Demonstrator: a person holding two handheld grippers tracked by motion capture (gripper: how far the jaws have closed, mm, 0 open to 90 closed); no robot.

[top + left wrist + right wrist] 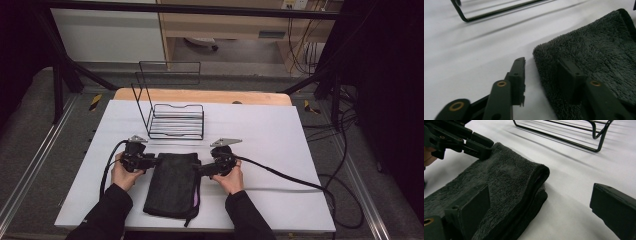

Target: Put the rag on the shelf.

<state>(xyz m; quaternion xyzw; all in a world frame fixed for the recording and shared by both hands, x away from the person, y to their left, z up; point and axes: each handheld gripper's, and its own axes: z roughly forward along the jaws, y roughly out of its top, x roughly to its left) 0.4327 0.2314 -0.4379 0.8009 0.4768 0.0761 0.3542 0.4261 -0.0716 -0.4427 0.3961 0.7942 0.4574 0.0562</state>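
On the white bench (280, 150), the folded dark grey terry towel (172, 182) lay before the black wire rack (176, 121). My left gripper (541, 68) and right gripper (541, 202) straddled its far corners, jaws wide. Grasp pending; next, probably close both together.

One fixed camera overhead, two riding low on the tongs.
The high view looks forward and down over the white bench (280, 150); both gripper views skim close across it, sharing the folded dark fleecy towel (599, 50) (506, 180) and black wire rack (584, 135).
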